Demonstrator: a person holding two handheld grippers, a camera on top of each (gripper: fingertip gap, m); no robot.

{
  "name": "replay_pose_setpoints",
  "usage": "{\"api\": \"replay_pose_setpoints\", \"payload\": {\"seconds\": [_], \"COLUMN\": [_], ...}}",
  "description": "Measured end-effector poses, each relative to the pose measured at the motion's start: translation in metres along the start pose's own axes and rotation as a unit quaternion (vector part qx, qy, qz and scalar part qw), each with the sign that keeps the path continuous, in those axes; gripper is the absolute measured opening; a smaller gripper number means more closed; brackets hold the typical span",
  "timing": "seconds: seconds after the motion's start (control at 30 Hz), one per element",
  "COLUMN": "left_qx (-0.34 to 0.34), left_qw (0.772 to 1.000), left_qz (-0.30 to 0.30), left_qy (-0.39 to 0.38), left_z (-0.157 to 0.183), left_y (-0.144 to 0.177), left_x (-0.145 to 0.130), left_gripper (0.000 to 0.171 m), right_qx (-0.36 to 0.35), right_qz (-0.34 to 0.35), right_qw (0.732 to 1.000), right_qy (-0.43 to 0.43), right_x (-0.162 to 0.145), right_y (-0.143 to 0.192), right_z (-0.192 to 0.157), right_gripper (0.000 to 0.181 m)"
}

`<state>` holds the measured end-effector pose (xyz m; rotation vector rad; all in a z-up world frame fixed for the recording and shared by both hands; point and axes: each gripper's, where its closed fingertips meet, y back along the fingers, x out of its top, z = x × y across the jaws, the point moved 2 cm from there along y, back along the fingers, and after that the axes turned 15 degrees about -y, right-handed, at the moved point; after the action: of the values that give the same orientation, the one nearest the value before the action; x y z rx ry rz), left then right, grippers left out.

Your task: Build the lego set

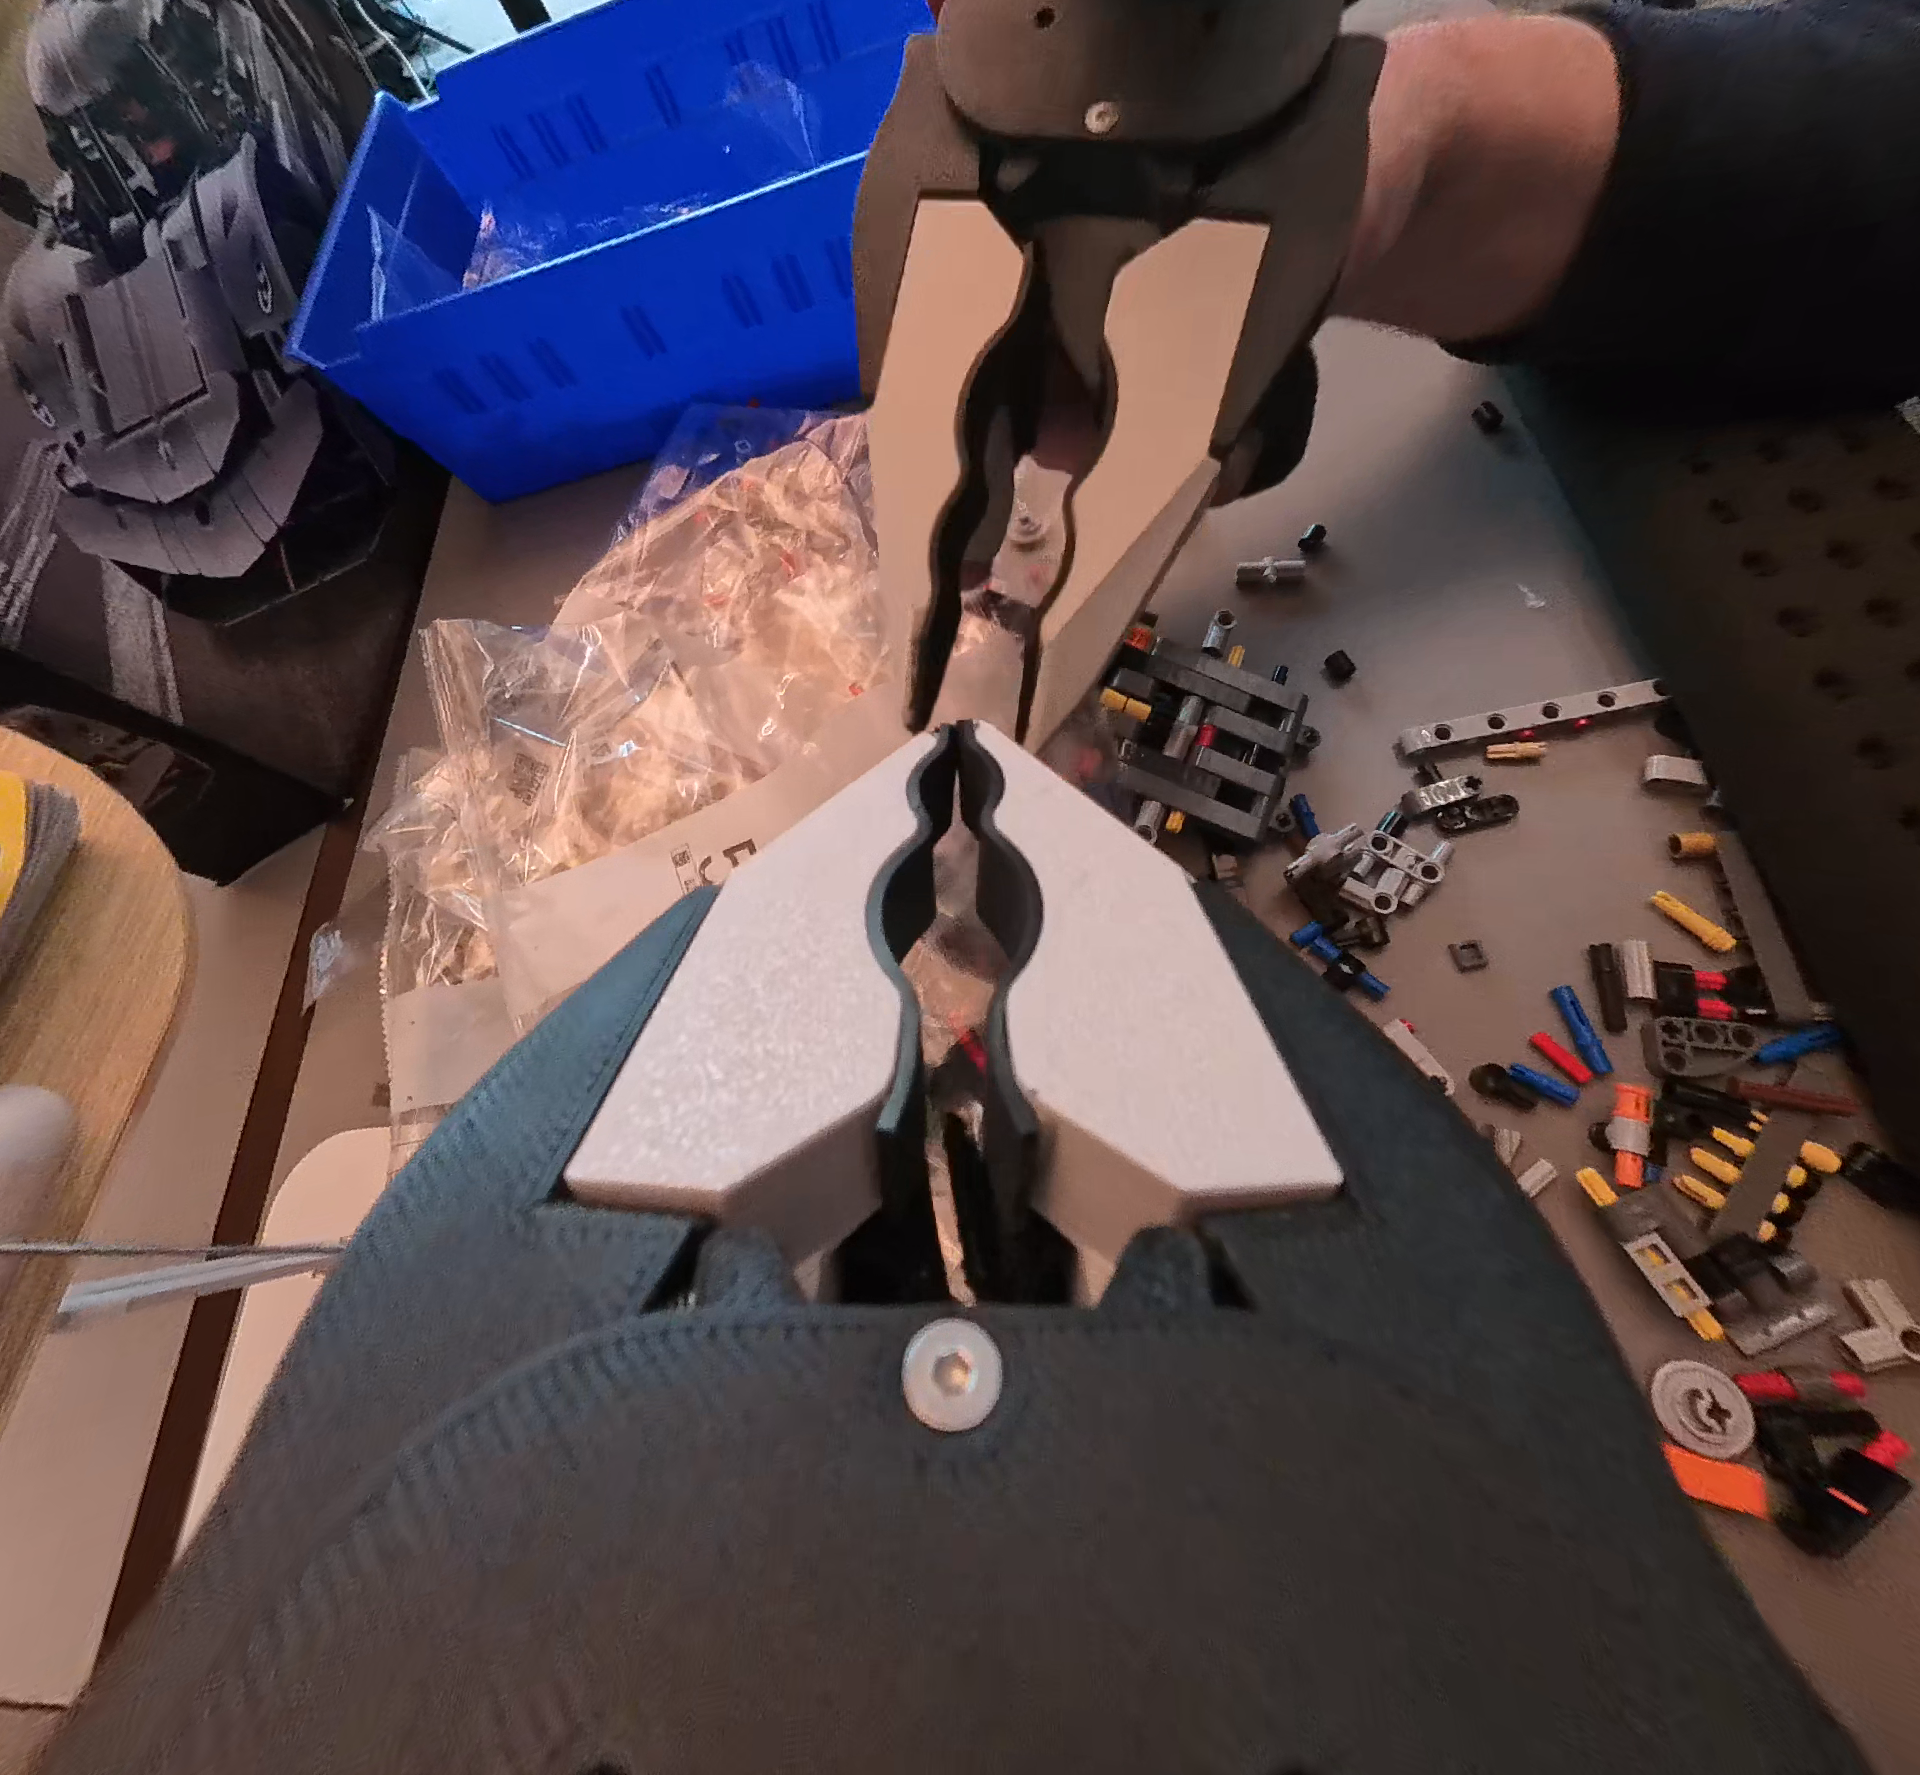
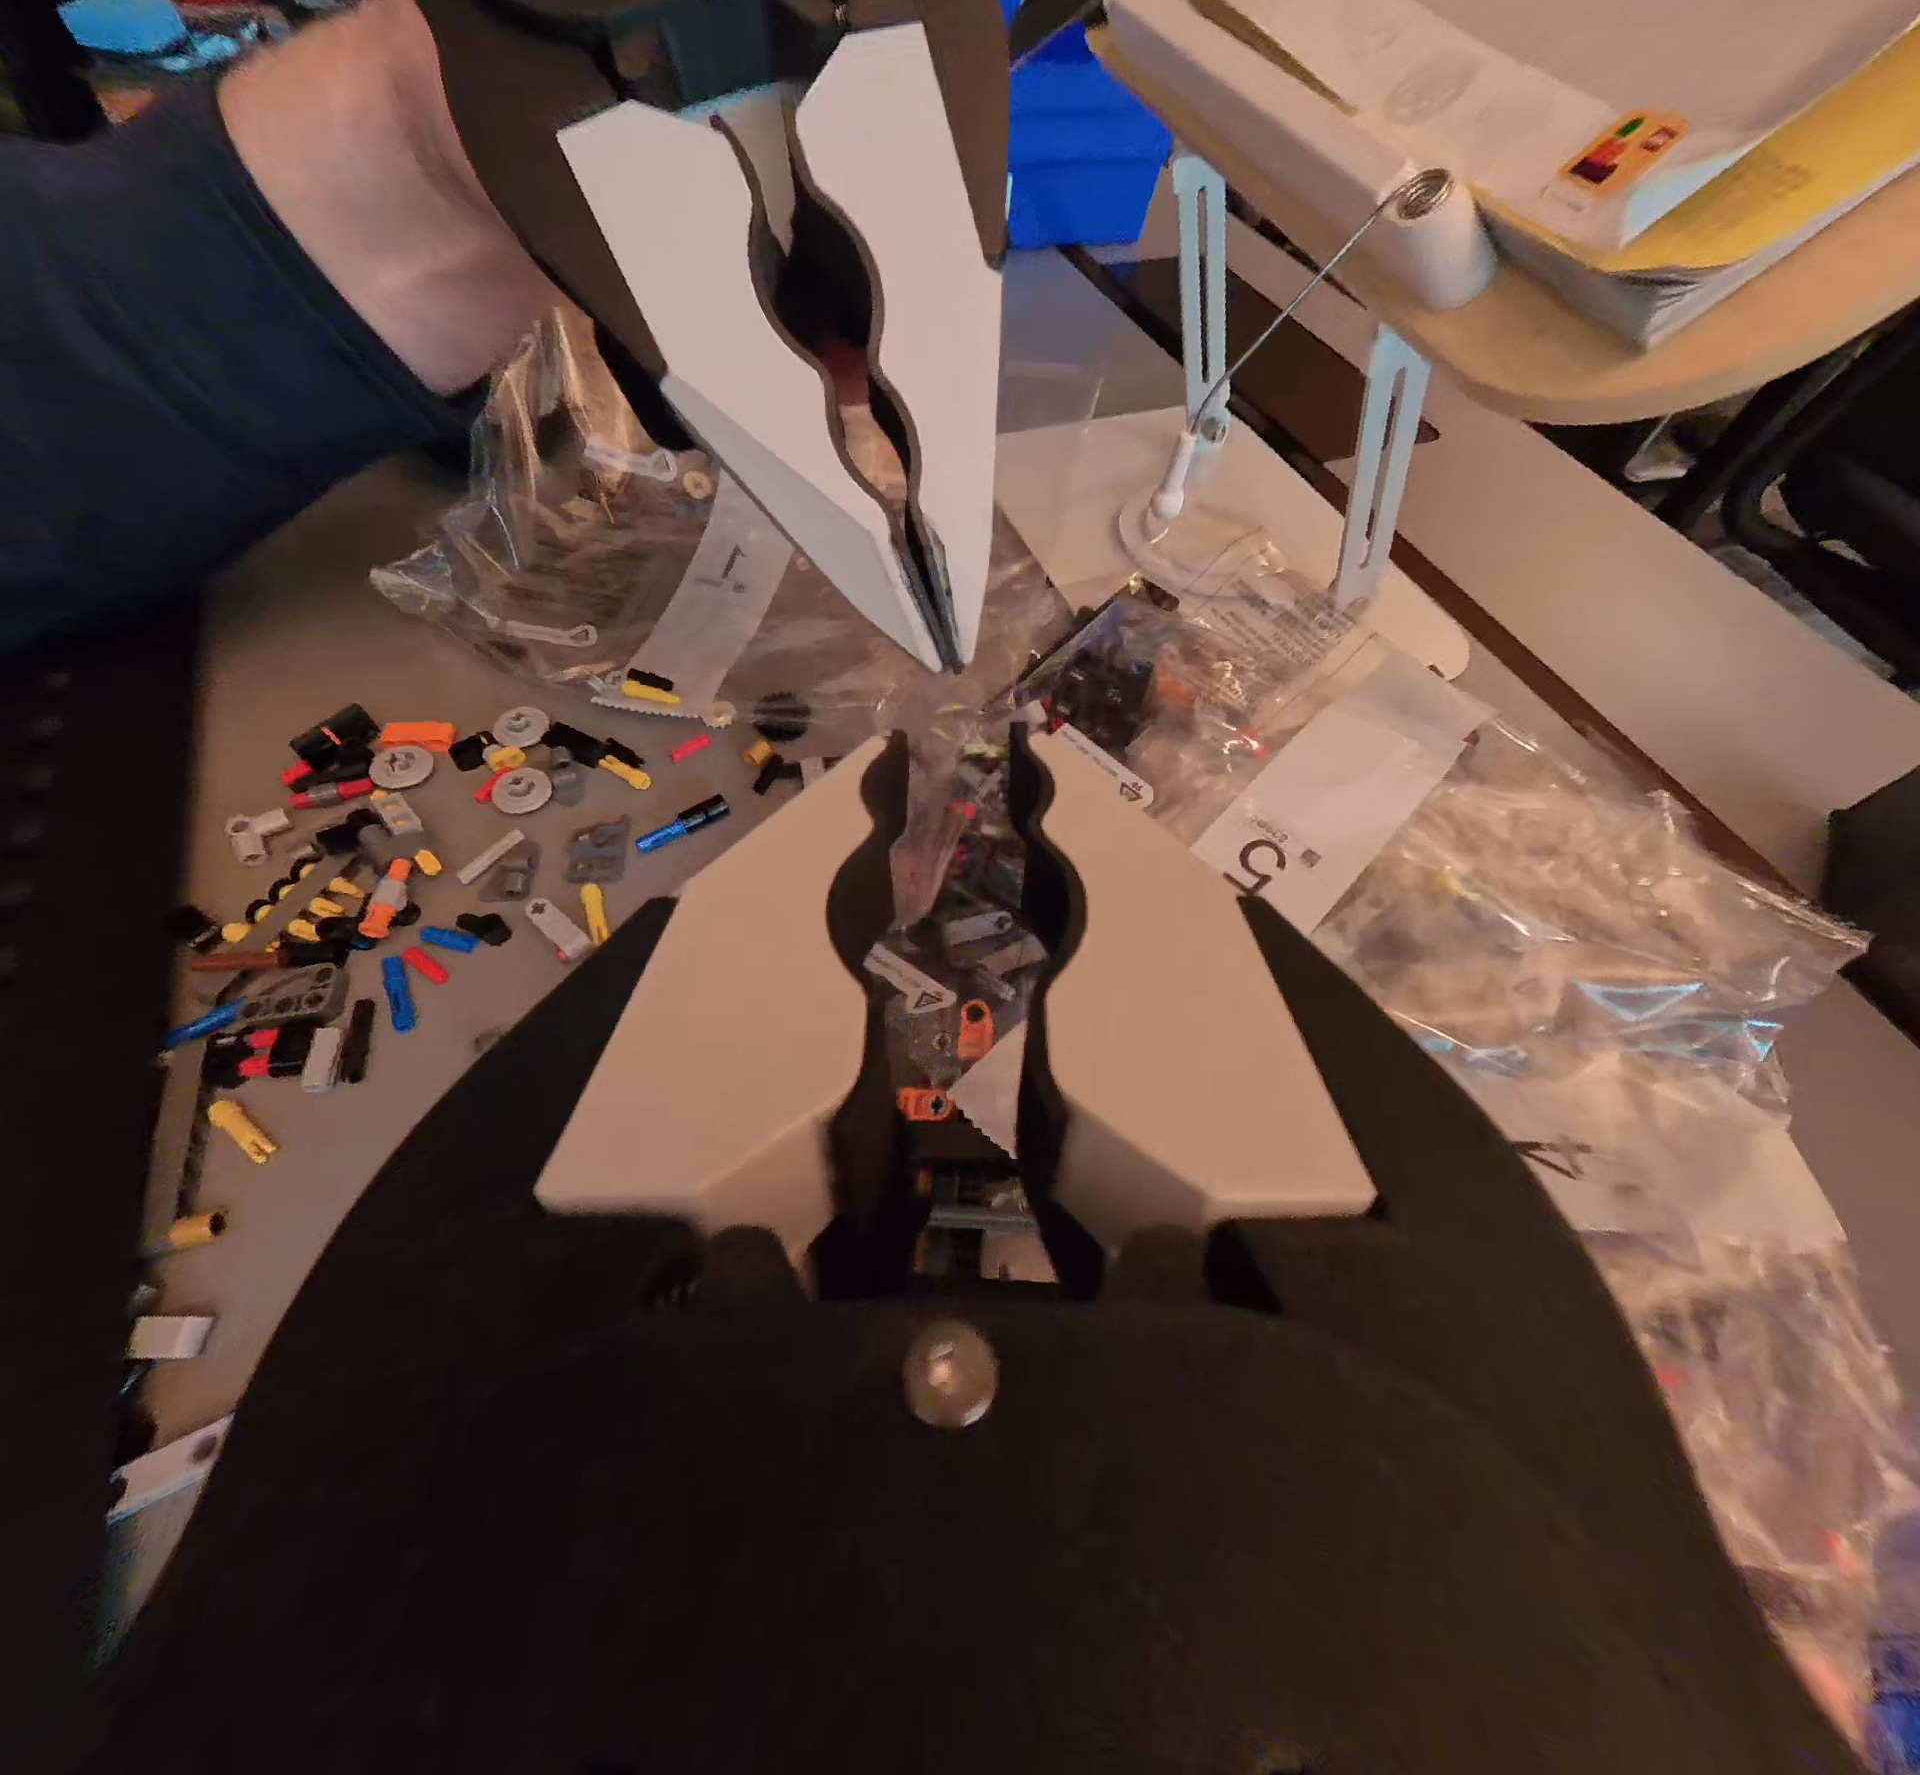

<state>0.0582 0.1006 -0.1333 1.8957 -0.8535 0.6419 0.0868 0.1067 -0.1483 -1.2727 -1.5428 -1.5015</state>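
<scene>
My left gripper is shut, its fingertips pinching the top of a clear bag of pieces. It also shows from above in the right wrist view, with plastic creased around its tip. My right gripper is open, its fingers on either side of that bag. In the left wrist view it comes down from the top, tips just beyond the left gripper's. A partly built dark grey frame lies on the grey table. Loose pieces are scattered to its right, and show at left in the right wrist view.
A blue bin stands at the back beside a set box. More clear bags are piled near it and to the right. A long grey beam lies apart. A booklet on a raised stand overhangs the back right. Only a small space, under 4 cm, lies between the two pairs of fingers. The long grey beam is about equally far from each gripper, around 20 cm.
</scene>
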Motion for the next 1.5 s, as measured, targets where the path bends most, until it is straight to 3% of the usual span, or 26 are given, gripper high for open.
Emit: {"api": "replay_pose_setpoints", "payload": {"seconds": [0.2,0.37,0.97,1.5], "left_qx": [-0.002,-0.002,0.010,0.013], "left_qw": [1.000,1.000,0.997,0.999], "left_qz": [0.000,0.002,0.070,0.044], "left_qy": [-0.002,-0.002,0.007,0.003], "left_z": [0.000,0.001,-0.005,-0.005], "left_y": [-0.002,-0.002,0.011,0.010], "left_x": [0.000,0.001,0.014,0.010], "left_gripper": [0.000,0.000,0.000,0.000], "right_qx": [-0.003,-0.012,0.068,-0.001], "right_qz": [0.003,0.002,0.081,0.075], "right_qw": [0.999,0.999,0.993,0.997], "right_qy": [0.032,0.041,-0.056,-0.026], "right_x": [0.001,0.001,0.023,0.021], "right_y": [-0.001,-0.001,0.015,0.016], "right_z": [-0.005,-0.004,-0.008,0.006], "right_gripper": [0.000,0.000,0.000,0.000]}}
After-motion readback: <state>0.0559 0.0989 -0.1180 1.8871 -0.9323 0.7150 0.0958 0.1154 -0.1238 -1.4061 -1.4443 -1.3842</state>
